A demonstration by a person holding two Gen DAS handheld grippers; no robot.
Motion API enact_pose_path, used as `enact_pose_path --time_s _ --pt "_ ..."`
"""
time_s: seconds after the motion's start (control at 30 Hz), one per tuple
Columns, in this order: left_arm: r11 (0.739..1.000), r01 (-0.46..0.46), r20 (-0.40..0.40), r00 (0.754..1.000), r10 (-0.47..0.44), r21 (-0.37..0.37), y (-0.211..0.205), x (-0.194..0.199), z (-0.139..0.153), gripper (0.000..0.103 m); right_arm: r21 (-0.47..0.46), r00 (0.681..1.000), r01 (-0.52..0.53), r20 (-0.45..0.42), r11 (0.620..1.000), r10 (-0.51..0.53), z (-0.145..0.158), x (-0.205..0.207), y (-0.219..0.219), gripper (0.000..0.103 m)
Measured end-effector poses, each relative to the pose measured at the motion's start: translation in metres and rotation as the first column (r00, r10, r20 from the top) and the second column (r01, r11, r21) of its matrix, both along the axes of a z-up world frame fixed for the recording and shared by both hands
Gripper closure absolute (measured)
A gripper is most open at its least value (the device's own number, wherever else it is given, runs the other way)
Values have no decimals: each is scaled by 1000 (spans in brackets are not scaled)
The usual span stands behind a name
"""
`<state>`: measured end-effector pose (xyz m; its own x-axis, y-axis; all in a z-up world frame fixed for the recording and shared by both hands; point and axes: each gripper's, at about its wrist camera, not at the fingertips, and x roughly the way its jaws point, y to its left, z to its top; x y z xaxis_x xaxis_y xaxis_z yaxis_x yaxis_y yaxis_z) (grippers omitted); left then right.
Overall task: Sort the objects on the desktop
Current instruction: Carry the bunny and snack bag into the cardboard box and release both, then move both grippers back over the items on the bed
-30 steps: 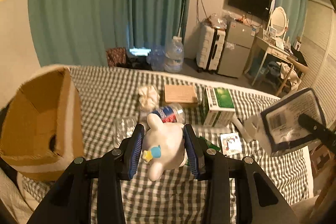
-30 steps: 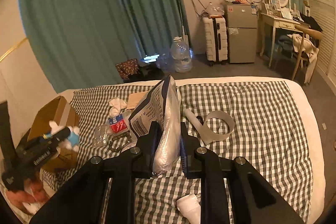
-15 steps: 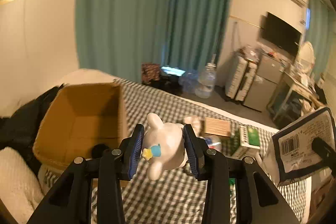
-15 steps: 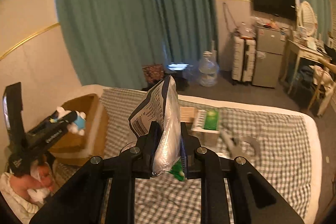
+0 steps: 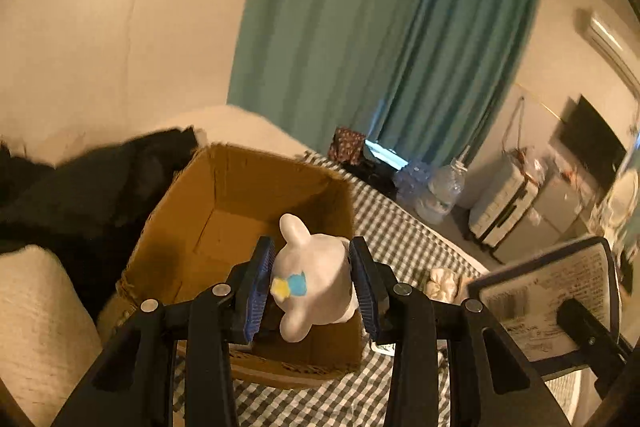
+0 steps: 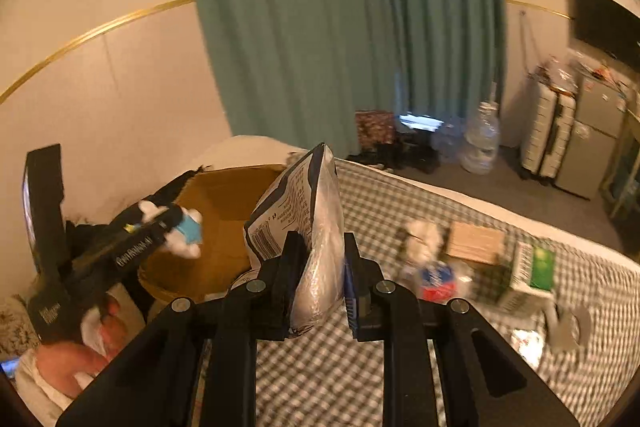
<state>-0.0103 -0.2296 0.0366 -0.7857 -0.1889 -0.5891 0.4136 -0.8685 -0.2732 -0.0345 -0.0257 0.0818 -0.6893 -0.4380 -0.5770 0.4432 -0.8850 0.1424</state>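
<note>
Since a second ago both views have swung left from the cluttered middle of the bed to the cardboard box [image 5: 256, 227], now large under the left tongs [image 5: 312, 279]. Left tongs clamped on white plush toy [image 5: 316, 279], blue and yellow patch facing camera, held above the box's open top. Right tongs [image 6: 318, 275] clamped on printed snack bag [image 6: 308, 223], upright, raised over the checked bed [image 6: 400, 367] just right of the box. Behind on the bed: crumpled white wad [image 6: 424, 231], flat brown carton [image 6: 474, 243], green-and-white box [image 6: 534, 271]. Teal curtains [image 6: 320, 27] beyond.
</note>
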Motion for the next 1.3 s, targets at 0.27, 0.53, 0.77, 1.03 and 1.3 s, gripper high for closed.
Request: enact_pose_path --time_s 0.27,0.53,0.77,1.03,1.3 --pt "993 -110 45 993 111 -31 -37 -18 -17 64 -10 997 -66 47 998 67 -19 -29 -66 84" --pt "979 -194 100 975 199 -58 -71 -24 -35 45 16 987 -128 105 992 126 -51 -47 -114 54" --pt "975 -205 78 974 212 -90 -59 -23 -30 9 33 1000 30 4 999 -30 -48 -45 -56 19" --pt "995 41 78 996 -34 -93 18 -39 -20 3 135 971 240 -31 961 -238 -37 -35 94 19" --pt "958 278 128 955 -268 -69 115 -64 -25 0 87 925 379 -28 921 -378 -42 -25 203 7"
